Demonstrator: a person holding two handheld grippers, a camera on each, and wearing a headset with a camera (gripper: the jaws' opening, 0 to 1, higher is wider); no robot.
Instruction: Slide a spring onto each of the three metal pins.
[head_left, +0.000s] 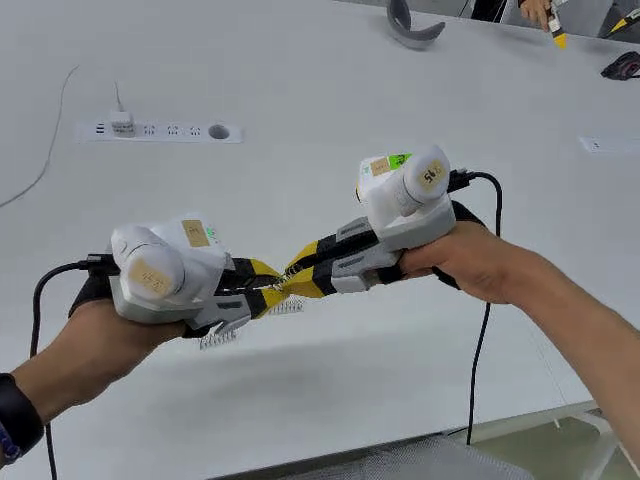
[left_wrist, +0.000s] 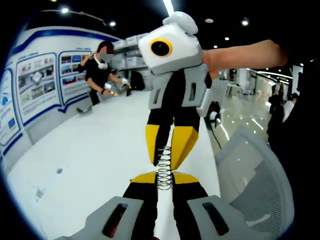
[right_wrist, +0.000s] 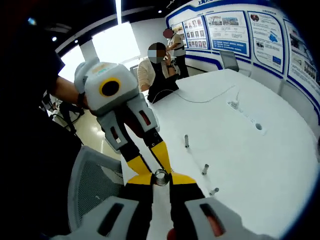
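Observation:
My two grippers meet tip to tip above the white table (head_left: 320, 110). A metal spring (left_wrist: 164, 167) runs between them. The left gripper (left_wrist: 164, 179) is shut on the spring's near end. The right gripper (head_left: 300, 278) comes from the right, and its yellow tips close around the far end. In the right gripper view the spring (right_wrist: 160, 176) shows end-on as a ring between that gripper's tips (right_wrist: 160, 178). Three short metal pins stand on the table beyond: one (right_wrist: 186, 141), a second (right_wrist: 205, 169), a third (right_wrist: 214, 191). Two more springs (head_left: 222, 338) (head_left: 285, 307) lie under the grippers.
A white power strip (head_left: 160, 131) with a plug lies at the back left, and a cable trails from it. A grey curved object (head_left: 410, 28) sits at the far edge. A mesh chair (left_wrist: 260, 185) stands beside the table's near edge. People (right_wrist: 160, 70) stand at the far end.

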